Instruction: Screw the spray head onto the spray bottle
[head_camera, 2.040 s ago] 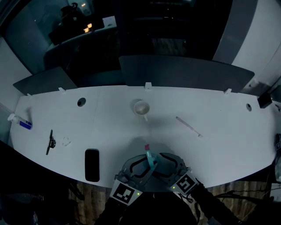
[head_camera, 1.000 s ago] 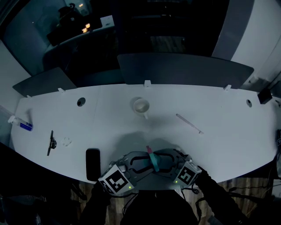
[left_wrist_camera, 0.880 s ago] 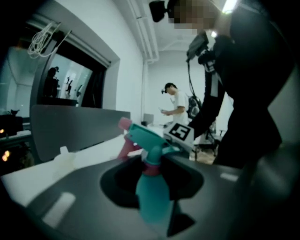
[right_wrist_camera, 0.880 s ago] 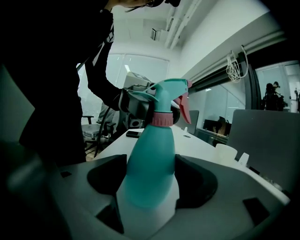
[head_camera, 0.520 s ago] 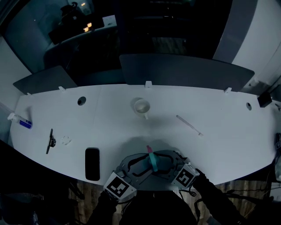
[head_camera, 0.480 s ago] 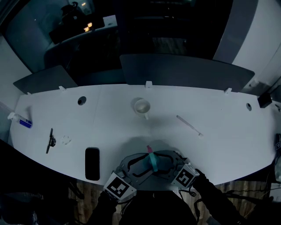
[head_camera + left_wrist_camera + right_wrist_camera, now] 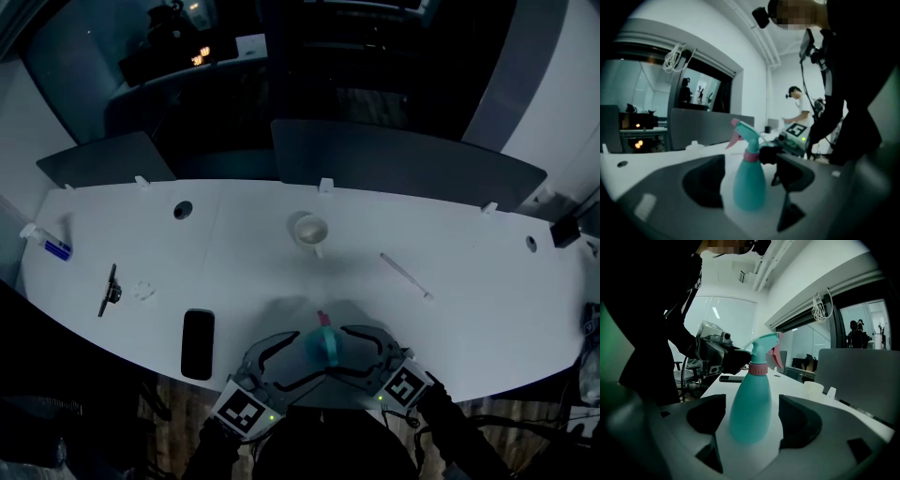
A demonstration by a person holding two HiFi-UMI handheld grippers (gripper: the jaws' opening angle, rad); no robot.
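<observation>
Two grippers flank the teal spray bottle (image 7: 325,345), upright at the table's (image 7: 469,281) near edge. My left gripper's (image 7: 305,356) fingers (image 7: 705,180) have just been opening; they stand wide around it, untouched. My right gripper's (image 7: 349,352) fingers (image 7: 799,420) are spread too, clear of its sides.

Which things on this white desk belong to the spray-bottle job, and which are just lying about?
Job in hand:
- teal plastic spray bottle
- teal spray head with pink trigger, sitting on the bottle's neck

Lying about:
- white round cup
- flat black phone
- thin white stick
- thin black tool
- small white bottle with blue label
</observation>
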